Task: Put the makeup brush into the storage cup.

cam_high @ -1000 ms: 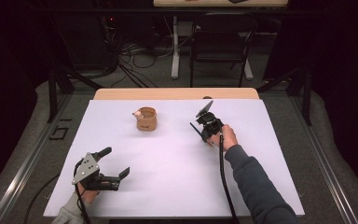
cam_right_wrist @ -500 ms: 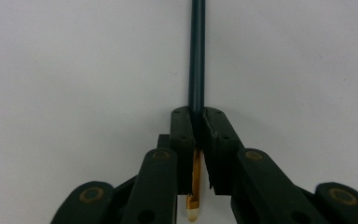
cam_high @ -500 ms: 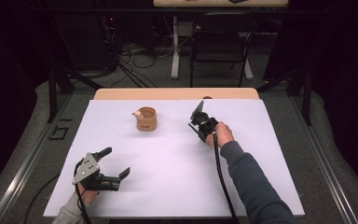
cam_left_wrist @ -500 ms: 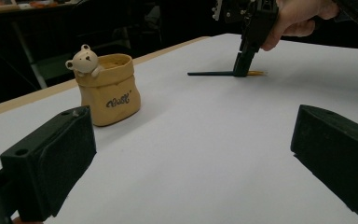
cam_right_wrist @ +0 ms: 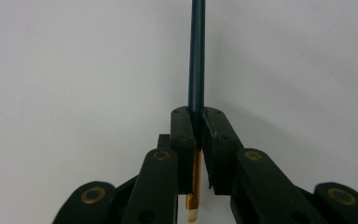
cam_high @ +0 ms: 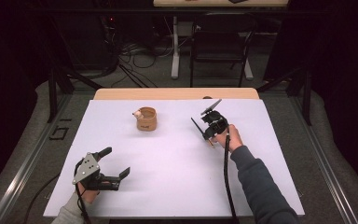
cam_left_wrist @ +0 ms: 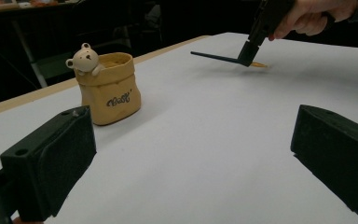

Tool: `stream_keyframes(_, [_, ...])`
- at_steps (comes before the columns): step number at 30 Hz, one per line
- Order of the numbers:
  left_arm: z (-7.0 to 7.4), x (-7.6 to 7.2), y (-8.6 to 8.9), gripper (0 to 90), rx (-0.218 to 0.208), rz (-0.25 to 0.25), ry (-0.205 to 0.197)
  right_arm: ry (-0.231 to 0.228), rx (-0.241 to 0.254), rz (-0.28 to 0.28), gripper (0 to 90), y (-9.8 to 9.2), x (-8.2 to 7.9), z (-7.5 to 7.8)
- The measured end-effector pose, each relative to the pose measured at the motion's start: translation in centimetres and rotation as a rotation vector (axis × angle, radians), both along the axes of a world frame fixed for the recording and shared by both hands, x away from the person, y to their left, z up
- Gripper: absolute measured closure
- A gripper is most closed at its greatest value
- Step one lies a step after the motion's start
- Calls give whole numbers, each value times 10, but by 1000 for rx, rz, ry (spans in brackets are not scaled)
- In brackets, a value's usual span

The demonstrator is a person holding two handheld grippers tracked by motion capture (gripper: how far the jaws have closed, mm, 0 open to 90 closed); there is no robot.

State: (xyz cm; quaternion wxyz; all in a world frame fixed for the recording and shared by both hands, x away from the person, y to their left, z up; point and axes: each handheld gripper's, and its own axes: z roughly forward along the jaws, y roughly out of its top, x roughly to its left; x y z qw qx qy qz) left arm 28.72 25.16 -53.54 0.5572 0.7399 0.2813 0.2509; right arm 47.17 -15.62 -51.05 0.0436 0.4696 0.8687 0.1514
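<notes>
My right tongs are clamped on a dark pencil near its gold ferrule end; the pads press its shaft from both sides, and the eraser tip pokes out behind them. Since a second ago the right hand has tipped the tongs, so the pencil now points out toward the table's left side, its tip low over the white sheet rather than lying on it. The grip itself has not changed. I judge the pick-up done and the carry begun.

My left tongs stand open and empty near the front left corner and have not moved.

The bear cup stands upright toward the back edge, left of centre, well apart from the pencil. It is the likely destination: next I need to lift the tip over its rim.
</notes>
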Motion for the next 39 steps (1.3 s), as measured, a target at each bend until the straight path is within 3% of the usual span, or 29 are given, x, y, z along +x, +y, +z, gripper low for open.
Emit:
stream_keyframes(1, [0,0,0,0,1,-1,0,-113,122,-17,836,2,-4,-7])
stream_keyframes(2, [0,0,0,0,-1,-1,0,27,-58,41,836,0,-3,12])
stream_keyframes(3, [0,0,0,0,-1,0,0,39,-71,60,836,-1,-3,15])
stream_keyframes(4, [0,0,0,0,-1,0,0,-58,30,26,836,2,-9,9])
stream_keyframes(8, [0,0,0,0,-1,0,0,-89,28,68,836,3,-13,12])
stream_keyframes(10, [0,0,0,0,1,-2,0,-62,-9,95,836,3,-15,19])
stream_keyframes(11, [0,0,0,0,2,-2,1,-138,64,93,836,3,-17,13])
stream_keyframes(12, [0,0,0,0,2,-2,1,-70,-8,117,836,3,-19,22])
stream_keyframes(13, [0,0,0,0,7,-4,-1,-64,-19,131,836,3,-20,24])
stream_keyframes(14, [0,0,0,0,7,-5,0,-133,50,120,836,4,-23,18])
stream_keyframes(15, [0,0,0,0,7,-5,0,-107,26,133,836,4,-25,21])
stream_keyframes(16, [0,0,0,0,7,-6,1,-61,-31,164,836,3,-27,27])
stream_keyframes(17, [0,0,0,0,9,-8,2,-71,-20,173,836,3,-29,26])
stream_keyframes(18, [0,0,-1,0,9,-8,3,-154,62,168,836,5,-32,18])
stream_keyframes(21, [0,0,-1,0,11,-10,6,-124,28,214,836,5,-40,22])
stream_keyframes(23, [-1,0,-1,0,10,-10,10,-149,34,239,835,6,-48,22])
stream_keyframes(26, [-1,1,-2,0,13,-14,10,-139,11,264,835,6,-53,25])
stream_keyframes(27, [-1,1,-2,0,14,-17,9,-170,33,261,836,6,-55,24])
stream_keyframes(31, [-1,1,-3,0,26,-30,21,-158,12,300,835,5,-63,33])
stream_keyframes(32, [-1,2,-4,0,31,-32,20,-177,24,301,835,6,-65,31])
stream_keyframes(33, [-1,2,-4,0,32,-36,22,-137,-24,329,835,7,-66,36])
stream_keyframes(34, [-1,2,-4,0,35,-38,23,-229,55,313,835,9,-68,27])
stream_keyframes(35, [-1,2,-4,0,36,-41,23,-164,-5,335,835,9,-70,35])
stream_keyframes(36, [-1,2,-5,0,37,-43,22,-146,-23,351,835,9,-70,37])
stream_keyframes(37, [-1,2,-5,0,38,-45,22,-196,17,359,835,12,-74,32])
stream_keyframes(38, [-1,2,-5,0,38,-45,26,-196,17,359,835,12,-74,32])
stream_keyframes(39, [-1,2,-6,0,42,-50,34,-176,-3,393,835,14,-75,35])
